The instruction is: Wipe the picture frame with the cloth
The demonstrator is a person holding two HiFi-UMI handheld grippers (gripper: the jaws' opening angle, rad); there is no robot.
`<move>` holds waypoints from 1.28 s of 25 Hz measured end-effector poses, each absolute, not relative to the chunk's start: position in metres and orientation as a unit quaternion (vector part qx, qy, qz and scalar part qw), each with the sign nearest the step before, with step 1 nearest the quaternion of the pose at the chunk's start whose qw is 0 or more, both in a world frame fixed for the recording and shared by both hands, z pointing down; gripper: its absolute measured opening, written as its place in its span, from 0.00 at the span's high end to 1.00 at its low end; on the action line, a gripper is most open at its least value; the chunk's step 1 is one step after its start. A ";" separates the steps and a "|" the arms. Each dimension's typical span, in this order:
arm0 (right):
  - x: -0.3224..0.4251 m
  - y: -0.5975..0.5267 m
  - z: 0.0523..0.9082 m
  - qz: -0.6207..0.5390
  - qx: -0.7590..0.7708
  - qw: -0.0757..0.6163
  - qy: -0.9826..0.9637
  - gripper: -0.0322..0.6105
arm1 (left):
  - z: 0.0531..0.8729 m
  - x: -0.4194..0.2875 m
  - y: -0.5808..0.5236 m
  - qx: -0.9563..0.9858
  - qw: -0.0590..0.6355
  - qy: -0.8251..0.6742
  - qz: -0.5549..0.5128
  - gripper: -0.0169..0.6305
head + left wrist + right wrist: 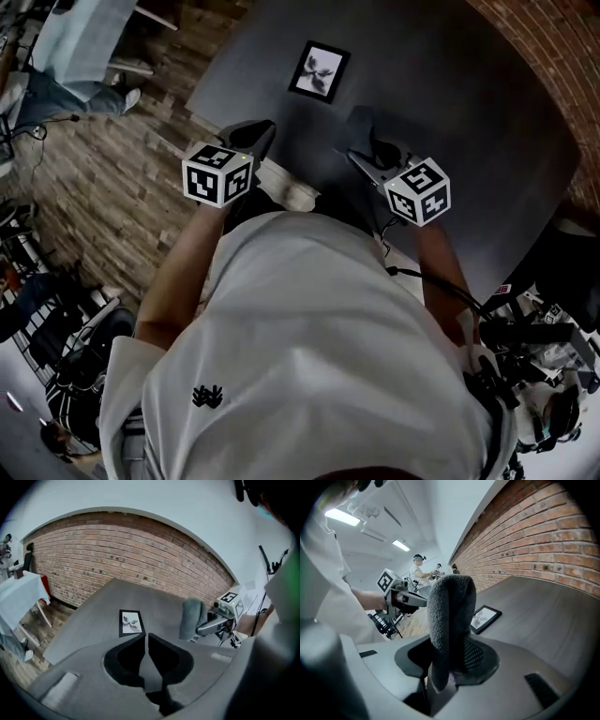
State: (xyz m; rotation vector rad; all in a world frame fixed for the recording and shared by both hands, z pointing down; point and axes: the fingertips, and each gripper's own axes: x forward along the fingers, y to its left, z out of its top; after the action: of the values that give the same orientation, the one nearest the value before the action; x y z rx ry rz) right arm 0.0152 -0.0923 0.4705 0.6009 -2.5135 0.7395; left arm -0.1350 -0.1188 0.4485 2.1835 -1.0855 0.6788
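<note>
Picture frame [319, 71] lies far out on the bench [469, 141], untouched; my right claw [452, 637] clamps the cloth [450, 611], left claw [146, 638] pinched together, empty. Wiping looks all ahead.

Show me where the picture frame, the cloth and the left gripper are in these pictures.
picture frame [319, 71]: head view, middle of the print.
cloth [450, 613]: right gripper view, middle of the bunched part.
left gripper [146, 635]: left gripper view, between the shut tips.

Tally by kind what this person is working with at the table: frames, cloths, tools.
Picture frame: 1
Cloth: 1
Tools: 2 (left tool, right tool)
Total: 4
</note>
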 end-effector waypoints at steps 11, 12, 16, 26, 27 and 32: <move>0.055 -0.087 0.482 0.302 0.302 0.226 -0.875 0.73 | 0.579 -0.133 -0.233 0.770 0.353 -0.432 0.311 0.80; 0.056 -0.088 0.482 0.304 0.312 0.227 -0.871 0.73 | 0.587 -0.134 -0.243 0.767 0.353 -0.435 0.314 0.80; 0.058 -0.081 0.474 0.319 0.353 0.223 -0.851 0.73 | 0.606 -0.131 -0.258 0.768 0.360 -0.421 0.320 0.80; 0.064 -0.097 0.475 0.335 0.389 0.218 -0.830 0.73 | 0.622 -0.113 -0.268 0.774 0.371 -0.391 0.331 0.83; 0.064 -0.098 0.474 0.333 0.388 0.219 -0.831 0.73 | 0.622 -0.113 -0.267 0.775 0.373 -0.389 0.331 0.84; 0.058 -0.104 0.467 0.314 0.375 0.218 -0.845 0.73 | 0.605 -0.111 -0.253 0.784 0.373 -0.376 0.325 0.85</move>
State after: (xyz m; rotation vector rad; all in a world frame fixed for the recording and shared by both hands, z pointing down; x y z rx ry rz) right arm 0.0580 -0.1041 0.4674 1.0380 -2.3384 0.8692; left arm -0.1111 -0.2528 0.6046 2.0077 -0.9624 0.8338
